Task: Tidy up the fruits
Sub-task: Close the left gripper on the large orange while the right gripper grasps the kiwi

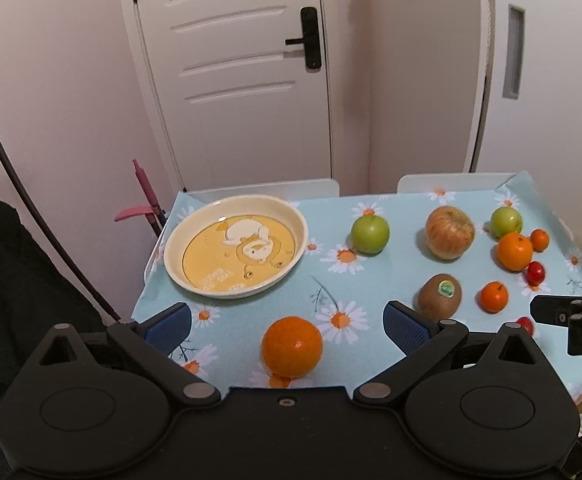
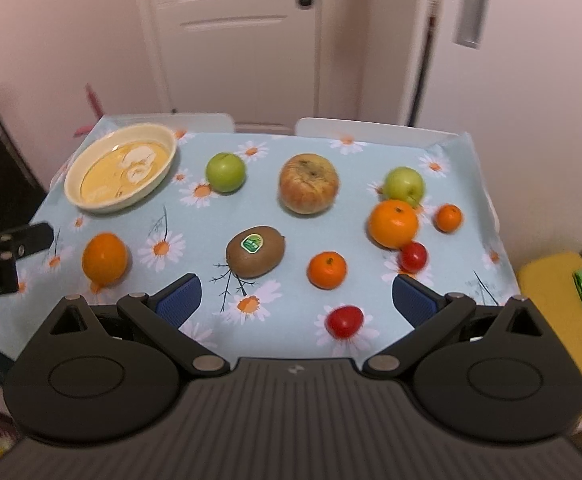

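The left tool [image 1: 287, 326] hangs spread wide over the near left of the surface [image 1: 371, 292], gripping nothing; a large orange [image 1: 292, 347] sits on the cloth between its blue pads. Beyond it, at the far left corner, stands a cream bowl [image 1: 235, 246] with a yellow cartoon bottom, holding no fruit.

The right tool [image 2: 297, 300] is likewise released and wide, low over the near edge, with a red cherry tomato [image 2: 344, 321] between its fingers. Just past it lie a stickered kiwi [image 2: 255, 251] and a small tangerine [image 2: 327, 270]. Farther right, a second tomato [image 2: 413, 257] touches another orange [image 2: 393, 224], with a tiny tangerine [image 2: 448, 218] beside. Along the far side sit a green apple [image 2: 225, 172], a big blotchy apple [image 2: 309, 189] and another green apple [image 2: 404, 186].
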Tool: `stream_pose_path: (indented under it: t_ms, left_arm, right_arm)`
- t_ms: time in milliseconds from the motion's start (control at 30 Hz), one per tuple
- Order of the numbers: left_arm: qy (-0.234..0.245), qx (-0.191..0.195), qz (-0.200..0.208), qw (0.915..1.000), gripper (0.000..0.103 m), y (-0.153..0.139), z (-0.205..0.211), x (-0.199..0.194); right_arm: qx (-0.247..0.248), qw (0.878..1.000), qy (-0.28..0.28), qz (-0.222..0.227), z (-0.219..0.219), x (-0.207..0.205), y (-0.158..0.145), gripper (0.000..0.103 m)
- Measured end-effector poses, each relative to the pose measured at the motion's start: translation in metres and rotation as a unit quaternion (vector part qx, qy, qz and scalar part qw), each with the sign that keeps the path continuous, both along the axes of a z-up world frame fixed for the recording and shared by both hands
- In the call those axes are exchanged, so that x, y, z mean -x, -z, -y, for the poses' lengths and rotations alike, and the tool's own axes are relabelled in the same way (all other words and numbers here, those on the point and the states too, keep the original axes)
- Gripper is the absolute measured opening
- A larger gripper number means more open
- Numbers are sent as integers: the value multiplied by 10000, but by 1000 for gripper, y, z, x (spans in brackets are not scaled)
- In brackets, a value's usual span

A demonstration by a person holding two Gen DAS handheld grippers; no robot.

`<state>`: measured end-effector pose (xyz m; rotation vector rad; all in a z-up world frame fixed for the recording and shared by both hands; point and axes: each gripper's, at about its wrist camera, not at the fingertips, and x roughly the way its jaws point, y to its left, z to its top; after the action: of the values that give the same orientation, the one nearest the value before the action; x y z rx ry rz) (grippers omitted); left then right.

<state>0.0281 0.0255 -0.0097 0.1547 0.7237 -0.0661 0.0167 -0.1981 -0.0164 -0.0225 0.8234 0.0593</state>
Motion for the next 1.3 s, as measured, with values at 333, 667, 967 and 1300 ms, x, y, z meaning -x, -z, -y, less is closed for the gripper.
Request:
stream_pose_path:
  t_ms: [333, 667, 967, 1300]
  left_arm:
    - [-534, -150, -194, 9983, 103, 57, 9, -17]
    - [-966, -4, -143, 9952, 100, 100, 4, -42]
    - [-1045, 339, -288, 9935, 88, 117, -3, -57]
    - [-1034, 752, -495, 9906, 65, 126, -8, -67]
  right_arm:
    - [114, 9890, -1469, -118, 3, -47, 45, 103]
    - [84, 9760, -2174, -103, 3, -88, 85, 103]
    - [31, 9702, -2421, -112, -8, -104, 106, 103]
    - [-10, 9708, -2392, -198, -9, -116, 117, 103]
